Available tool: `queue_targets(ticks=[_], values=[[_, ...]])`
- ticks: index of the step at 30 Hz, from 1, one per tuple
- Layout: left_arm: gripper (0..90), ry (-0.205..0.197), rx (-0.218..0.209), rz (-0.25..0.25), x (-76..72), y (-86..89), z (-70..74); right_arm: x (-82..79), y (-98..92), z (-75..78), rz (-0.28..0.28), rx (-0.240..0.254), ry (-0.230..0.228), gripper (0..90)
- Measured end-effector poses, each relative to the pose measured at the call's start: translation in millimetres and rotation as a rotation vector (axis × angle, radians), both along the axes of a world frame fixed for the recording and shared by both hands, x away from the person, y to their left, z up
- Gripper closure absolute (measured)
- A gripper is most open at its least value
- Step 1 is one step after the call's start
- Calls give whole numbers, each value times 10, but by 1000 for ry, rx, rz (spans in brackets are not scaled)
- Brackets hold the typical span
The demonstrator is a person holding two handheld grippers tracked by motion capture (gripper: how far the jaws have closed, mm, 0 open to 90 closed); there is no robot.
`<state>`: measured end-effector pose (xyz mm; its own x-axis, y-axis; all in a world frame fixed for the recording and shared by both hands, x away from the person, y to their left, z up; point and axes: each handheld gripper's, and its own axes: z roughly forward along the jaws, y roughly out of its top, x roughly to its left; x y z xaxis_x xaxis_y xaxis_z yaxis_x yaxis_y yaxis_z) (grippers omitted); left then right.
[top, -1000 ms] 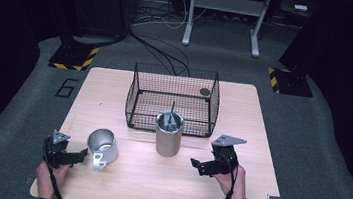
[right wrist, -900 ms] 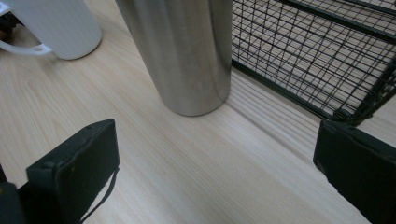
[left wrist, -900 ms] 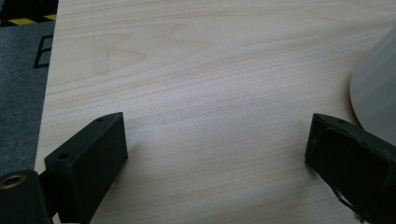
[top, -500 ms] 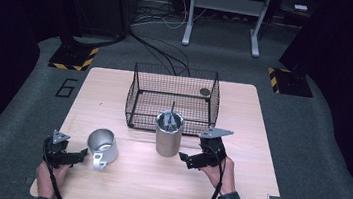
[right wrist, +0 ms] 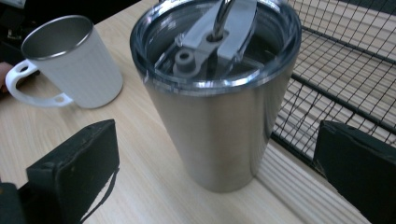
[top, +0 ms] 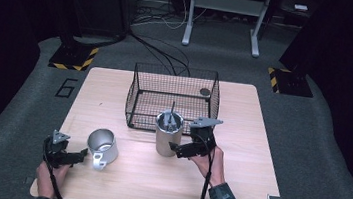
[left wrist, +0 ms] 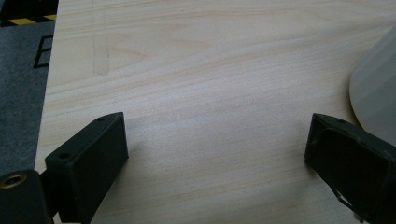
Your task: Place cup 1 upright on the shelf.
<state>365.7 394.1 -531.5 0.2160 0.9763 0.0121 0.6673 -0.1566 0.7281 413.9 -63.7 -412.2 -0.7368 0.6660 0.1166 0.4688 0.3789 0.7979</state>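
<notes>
Dark room, grey carpet, and a pale wooden desk in the middle of the frame. Main thing is the steel tumbler standing upright at the centre, clear lid on with a straw poking out, just in front of the wire basket. Right tool sits right beside it at centre-right, jaws spread wide, one on each side of the tumbler in the right gripper view, not touching as far as I can tell. So I'd say we're at the reach-and-line-up step, grab not made yet. Next move probably means pushing in a bit further and squeezing on the body below the lid, keeping it upright. Over at lower left, the white mug with its handle toward the camera sits just beside the left tool, also wide open over bare wood.
</notes>
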Motion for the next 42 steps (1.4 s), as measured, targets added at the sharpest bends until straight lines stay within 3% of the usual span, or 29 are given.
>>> queue_targets(ticks=[14, 15, 31, 42], values=[[57, -1, 1, 0, 1, 0, 0, 196, 262, 150, 3, -26, -13, 0], [57, 12, 2, -6, -2, 5, 10, 212, 271, 155, 4, -29, -17, 0], [58, -1, 2, 2, -1, -2, 0, 359, 474, 102, -23, -72, 7, 3], [61, -5, -1, -1, -1, -2, -2, 373, 560, 58, -49, -113, -4, 18]])
